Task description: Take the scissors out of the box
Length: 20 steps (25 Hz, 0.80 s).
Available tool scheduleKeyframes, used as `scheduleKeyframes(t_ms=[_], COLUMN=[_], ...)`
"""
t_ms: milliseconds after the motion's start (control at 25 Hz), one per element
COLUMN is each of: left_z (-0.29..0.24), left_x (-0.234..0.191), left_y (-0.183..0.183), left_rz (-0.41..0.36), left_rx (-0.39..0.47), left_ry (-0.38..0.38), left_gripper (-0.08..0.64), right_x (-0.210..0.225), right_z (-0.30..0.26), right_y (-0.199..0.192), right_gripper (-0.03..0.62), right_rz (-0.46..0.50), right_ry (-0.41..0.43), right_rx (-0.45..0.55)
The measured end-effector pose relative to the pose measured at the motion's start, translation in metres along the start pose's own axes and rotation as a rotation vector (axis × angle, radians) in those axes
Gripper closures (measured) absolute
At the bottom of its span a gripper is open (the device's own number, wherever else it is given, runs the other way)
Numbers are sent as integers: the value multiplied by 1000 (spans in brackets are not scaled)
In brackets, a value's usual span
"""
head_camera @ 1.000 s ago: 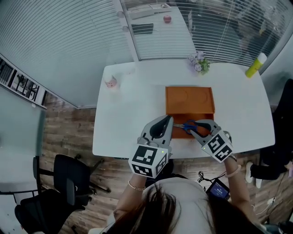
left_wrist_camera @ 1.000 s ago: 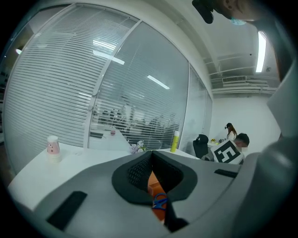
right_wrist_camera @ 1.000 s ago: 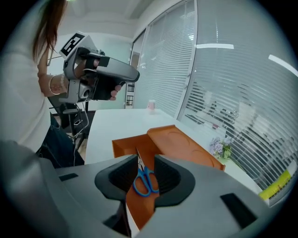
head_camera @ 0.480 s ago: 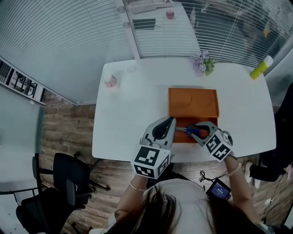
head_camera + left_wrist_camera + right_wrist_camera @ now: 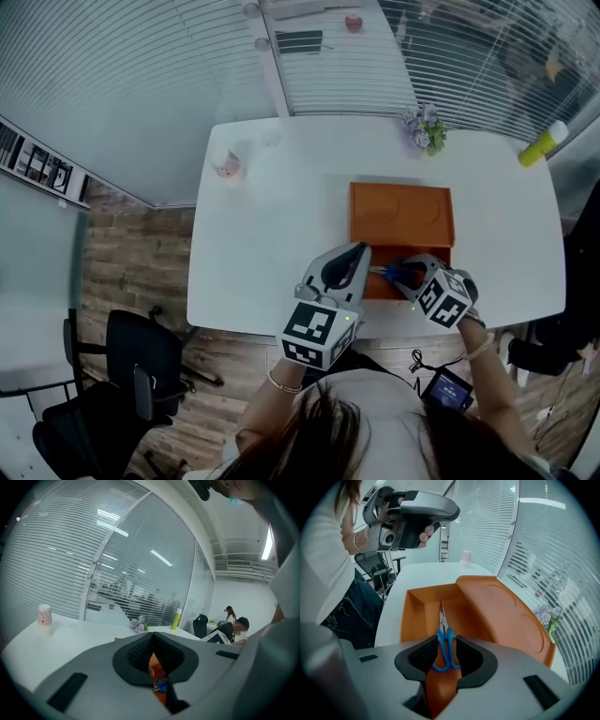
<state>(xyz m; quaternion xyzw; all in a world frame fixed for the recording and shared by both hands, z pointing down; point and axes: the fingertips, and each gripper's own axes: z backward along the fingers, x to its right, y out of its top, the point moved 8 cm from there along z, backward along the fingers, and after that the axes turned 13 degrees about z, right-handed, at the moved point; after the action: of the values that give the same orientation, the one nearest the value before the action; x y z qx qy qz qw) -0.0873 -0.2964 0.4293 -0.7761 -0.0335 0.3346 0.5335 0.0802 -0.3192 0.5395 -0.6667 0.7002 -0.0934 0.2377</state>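
An orange box lies open near the table's front edge, its lid leaning back. Blue-handled scissors lie in its tray, blades pointing away from me. My right gripper tilts steeply down into the tray; its jaws have just been opening and stand either side of the handles, the pads not pressing on them. In the head view the right gripper covers most of the scissors. My left gripper hovers at the box's front left corner, jaws together and empty.
On the white table stand a pink-and-white cup at the back left, a small flower bunch behind the box and a yellow bottle at the back right. A black office chair stands on the floor to the left.
My right gripper has sunk into the box and tipped further down over the scissors' handles. My left gripper has edged closer to the box's front left corner.
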Motion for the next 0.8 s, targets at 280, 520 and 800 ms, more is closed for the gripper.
scheduleKeyframes(t_ms=[280,520,800], left_z=[0,-3,-2], left_x=[-5,-10,-7], left_y=[-4,-2,-3], left_rz=[26,40,44], left_rx=[-10,-11,-8], left_ry=[7,1,-6], left_gripper=[543,543,543], right_x=[-1,2,3], right_z=[-10,-19,-21], right_y=[-3,-5,-5], right_gripper=[437,434,459], right_rz=[30,55,20], right_ry=[47,75,122], right_rx=[-55,-93,-87])
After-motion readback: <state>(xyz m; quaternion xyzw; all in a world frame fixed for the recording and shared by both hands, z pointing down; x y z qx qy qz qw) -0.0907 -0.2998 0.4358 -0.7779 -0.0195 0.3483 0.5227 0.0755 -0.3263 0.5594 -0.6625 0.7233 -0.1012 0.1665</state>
